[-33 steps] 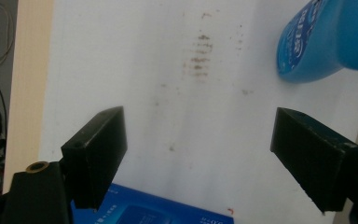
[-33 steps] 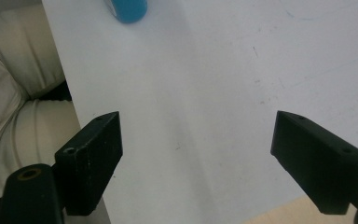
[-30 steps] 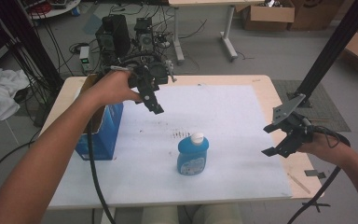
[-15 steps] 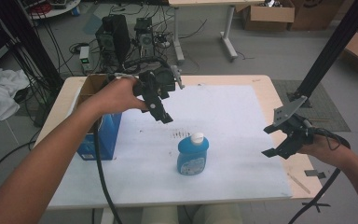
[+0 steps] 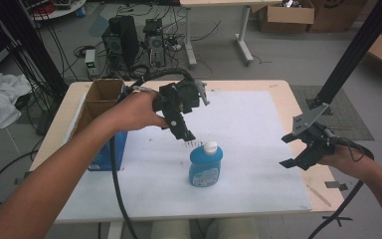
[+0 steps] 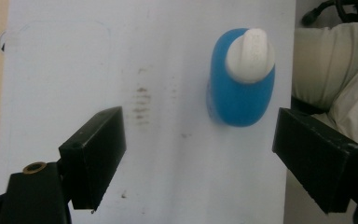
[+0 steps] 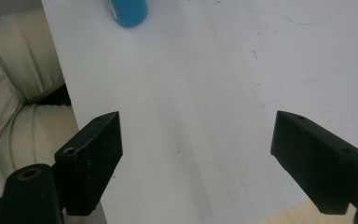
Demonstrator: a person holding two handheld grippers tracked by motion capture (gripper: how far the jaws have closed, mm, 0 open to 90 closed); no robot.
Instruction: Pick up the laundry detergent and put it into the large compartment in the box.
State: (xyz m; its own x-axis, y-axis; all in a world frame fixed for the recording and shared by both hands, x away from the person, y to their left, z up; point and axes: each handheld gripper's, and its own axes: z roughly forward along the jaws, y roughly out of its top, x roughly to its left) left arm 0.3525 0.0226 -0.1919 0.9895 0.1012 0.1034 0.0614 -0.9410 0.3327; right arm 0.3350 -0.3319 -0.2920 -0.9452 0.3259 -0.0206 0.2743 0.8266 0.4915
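Note:
A blue bottle [image 5: 205, 168] with a white cap [image 5: 210, 147] stands upright on the white sheet [image 5: 248, 129] near the table's middle. My left gripper [image 5: 188, 132] hovers open just left of and above the cap, pointing down. In the left gripper view the bottle [image 6: 240, 95] lies ahead between the wide-apart jaws, nearer the right one, and my left gripper [image 6: 214, 154] holds nothing. My right gripper [image 5: 289, 150] is open near the table's right edge, well apart from the bottle. In the right gripper view my right gripper [image 7: 209, 158] has only the sheet between its jaws, with the bottle [image 7: 128, 10] far off.
An open cardboard box with blue sides [image 5: 102, 130] stands at the table's left, under my left forearm. The wooden table edge [image 5: 323, 184] shows right of the sheet. Computers, cables and boxes lie on the floor beyond. A black pole rises at the right.
My left gripper has moved right and nearer, from beside the box to just above the bottle's cap. The right gripper has barely shifted.

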